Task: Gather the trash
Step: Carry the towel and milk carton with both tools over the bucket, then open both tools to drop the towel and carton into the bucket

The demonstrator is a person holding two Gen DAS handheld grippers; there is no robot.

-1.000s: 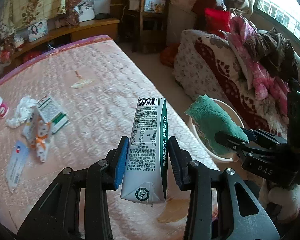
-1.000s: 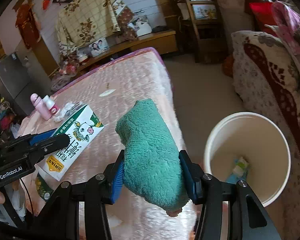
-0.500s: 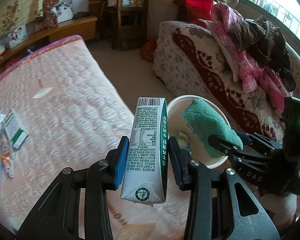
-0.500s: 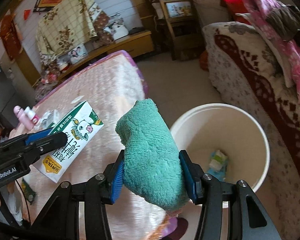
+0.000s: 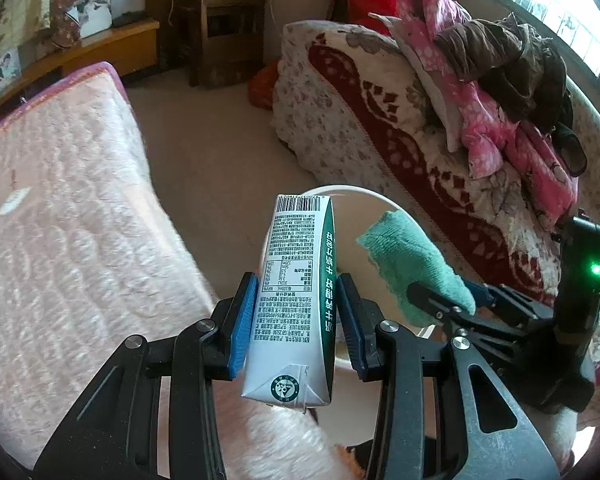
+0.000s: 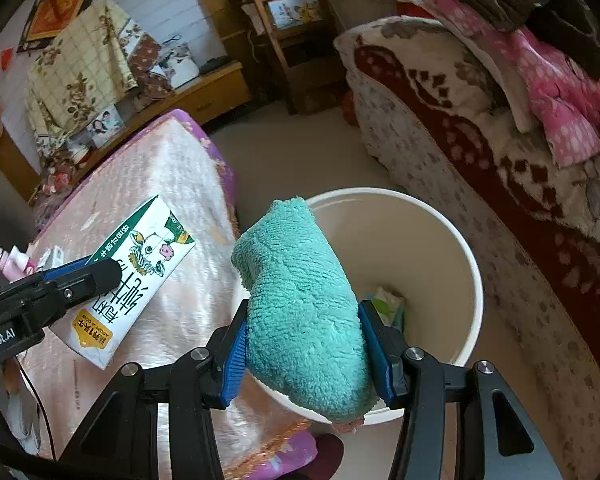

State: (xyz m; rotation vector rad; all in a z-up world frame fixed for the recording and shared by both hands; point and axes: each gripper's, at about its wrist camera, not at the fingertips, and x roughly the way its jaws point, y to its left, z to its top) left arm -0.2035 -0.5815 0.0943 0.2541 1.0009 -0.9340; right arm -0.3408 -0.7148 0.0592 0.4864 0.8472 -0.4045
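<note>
Bucket [image 6: 466,264] position decides the coming drop: it stands on the floor between the bed [image 6: 188,184] and the sofa [image 6: 480,168], below and just ahead of both tongs, with the right tongs [image 6: 302,354] nearer its mouth, closed on a green cloth [image 6: 300,312] that hangs over the near rim. The left tongs [image 5: 296,322] grip a milk carton [image 5: 296,300], long axis running forward from the pads, over the bed edge beside the bucket. Only the right view shows trash already lying in the bucket; the left view hides its inside behind the carton.
</note>
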